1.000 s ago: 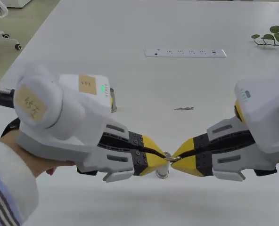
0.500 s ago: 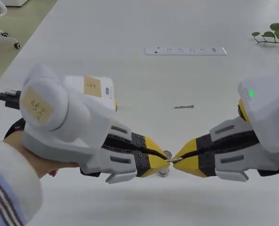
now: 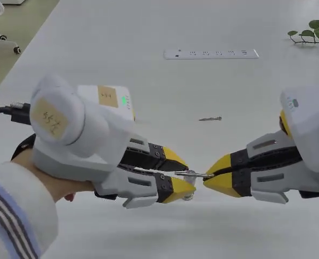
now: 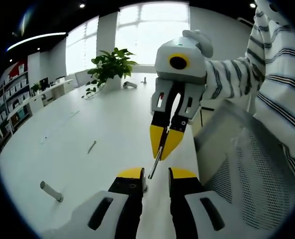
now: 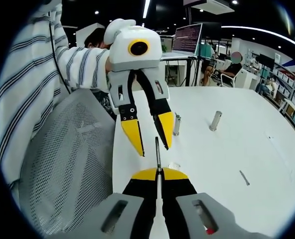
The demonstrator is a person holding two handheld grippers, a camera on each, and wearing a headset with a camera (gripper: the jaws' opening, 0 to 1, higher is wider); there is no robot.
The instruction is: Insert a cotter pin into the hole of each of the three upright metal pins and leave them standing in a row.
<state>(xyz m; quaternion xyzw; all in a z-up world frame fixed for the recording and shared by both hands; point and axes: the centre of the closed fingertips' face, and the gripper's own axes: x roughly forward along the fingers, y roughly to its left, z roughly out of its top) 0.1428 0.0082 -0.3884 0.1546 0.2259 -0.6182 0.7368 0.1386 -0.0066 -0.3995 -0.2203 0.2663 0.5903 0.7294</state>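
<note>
My right gripper (image 3: 205, 177) is shut on a thin cotter pin (image 3: 189, 174) that points left, level with the table. Its free end lies between the spread jaws of my open left gripper (image 3: 180, 174). An upright metal pin (image 3: 188, 195) stands right there, mostly hidden; whether the cotter pin passes through its hole I cannot tell. In the right gripper view the cotter pin (image 5: 157, 152) sticks out of my shut jaws toward the left gripper (image 5: 148, 135), and two upright metal pins (image 5: 177, 124) (image 5: 216, 120) stand beyond. The left gripper view shows the cotter pin (image 4: 155, 164) and another metal pin (image 4: 51, 191).
A spare cotter pin (image 3: 209, 118) lies on the white table beyond the grippers. A power strip (image 3: 211, 54) and a plant sprig (image 3: 310, 33) are at the far side. A mesh chair (image 5: 73, 149) stands at the table's near edge.
The left gripper's jaws, shut around the metal pin's top before, have spread apart. The right gripper has drawn slightly right, and more of the cotter pin shows.
</note>
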